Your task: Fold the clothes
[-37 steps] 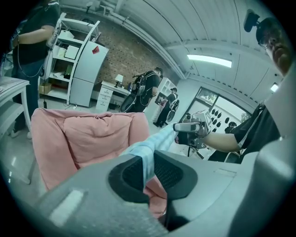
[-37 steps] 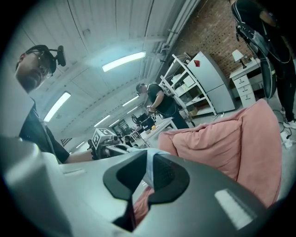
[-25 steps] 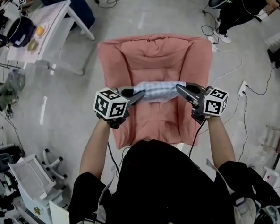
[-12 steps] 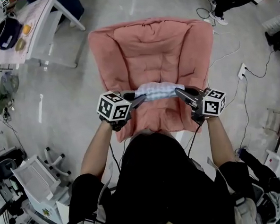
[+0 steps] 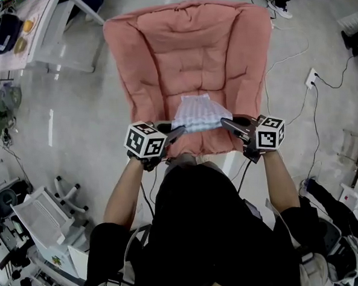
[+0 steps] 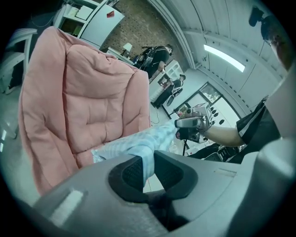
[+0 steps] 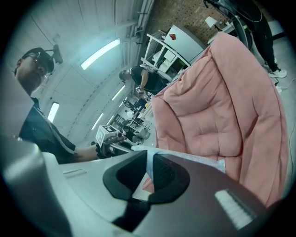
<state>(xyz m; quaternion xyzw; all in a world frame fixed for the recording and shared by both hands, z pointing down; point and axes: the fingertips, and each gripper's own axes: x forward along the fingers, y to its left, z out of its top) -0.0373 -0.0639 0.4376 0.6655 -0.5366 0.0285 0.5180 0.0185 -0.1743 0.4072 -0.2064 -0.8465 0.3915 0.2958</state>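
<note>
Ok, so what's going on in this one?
A person standing over a pink padded chair holds a pale blue checked cloth by its two ends. The left gripper and the right gripper each have their jaws shut on one end. The cloth is stretched between them near the chair's front edge, and its far side seems to lie on the seat.
</note>
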